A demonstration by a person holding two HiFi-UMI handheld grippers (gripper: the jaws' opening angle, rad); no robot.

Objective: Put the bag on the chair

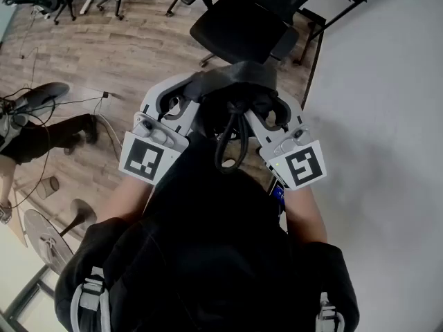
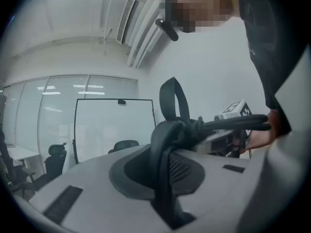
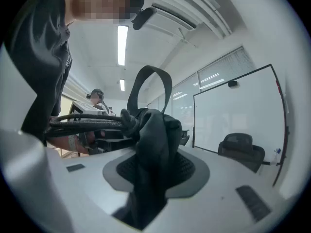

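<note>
At the far left, a seated person's legs (image 1: 48,133) are stretching across the wood floor (image 1: 104,54), and a floor fan (image 1: 43,237) is standing near them. Moving right, I am holding the left gripper (image 1: 188,92) about level, and its 2 jaws are pinching a black strap (image 2: 163,178) of the bag (image 1: 208,192); in the left gripper view (image 2: 164,198) the strap is running up out of the narrow gap and looping above it. The bag itself is hanging in the air between both forearms, close against the body, with its top gathered between the 2 grippers. Next, the right gripper (image 1: 268,94) is gripping too: in the right gripper view (image 3: 148,198) its jaws are squeezing a thick bunch of the bag's black fabric. Beyond both grippers, the black chair (image 1: 239,23) is standing with its seat bare, well apart from the bag. Furthest right, a white table (image 1: 387,116) is filling the edge.
</note>
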